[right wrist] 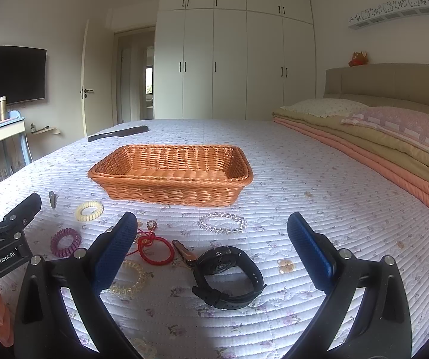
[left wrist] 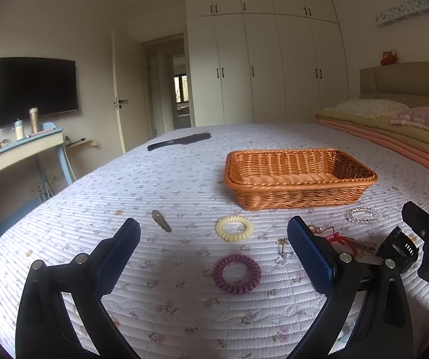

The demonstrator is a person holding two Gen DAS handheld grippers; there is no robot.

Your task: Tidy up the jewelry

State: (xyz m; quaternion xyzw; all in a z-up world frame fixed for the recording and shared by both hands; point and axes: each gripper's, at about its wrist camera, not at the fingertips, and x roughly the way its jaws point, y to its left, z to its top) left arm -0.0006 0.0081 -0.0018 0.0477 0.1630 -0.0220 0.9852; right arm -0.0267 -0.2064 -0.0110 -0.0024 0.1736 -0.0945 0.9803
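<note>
An empty orange wicker basket [left wrist: 301, 191] [right wrist: 172, 193] sits on the floral bedspread. In front of it lie a cream coil hair tie [left wrist: 234, 228] [right wrist: 89, 211], a purple coil hair tie [left wrist: 237, 274] [right wrist: 65, 241], a grey hair clip [left wrist: 161, 220] [right wrist: 53, 199], a clear bead bracelet [left wrist: 362, 215] [right wrist: 222, 223], a red cord bracelet [right wrist: 155, 248], a clear yellowish coil tie [right wrist: 130, 279], a brown clip [right wrist: 184, 253] and a black watch [right wrist: 229, 275]. My left gripper [left wrist: 213, 230] is open above the hair ties. My right gripper [right wrist: 212, 224] is open above the watch.
A black comb [left wrist: 179, 141] lies at the bed's far side. Folded quilts and pillows [right wrist: 378, 137] lie to the right. A desk with bottles [left wrist: 20, 146] and a TV stand at the left. White wardrobes line the back wall.
</note>
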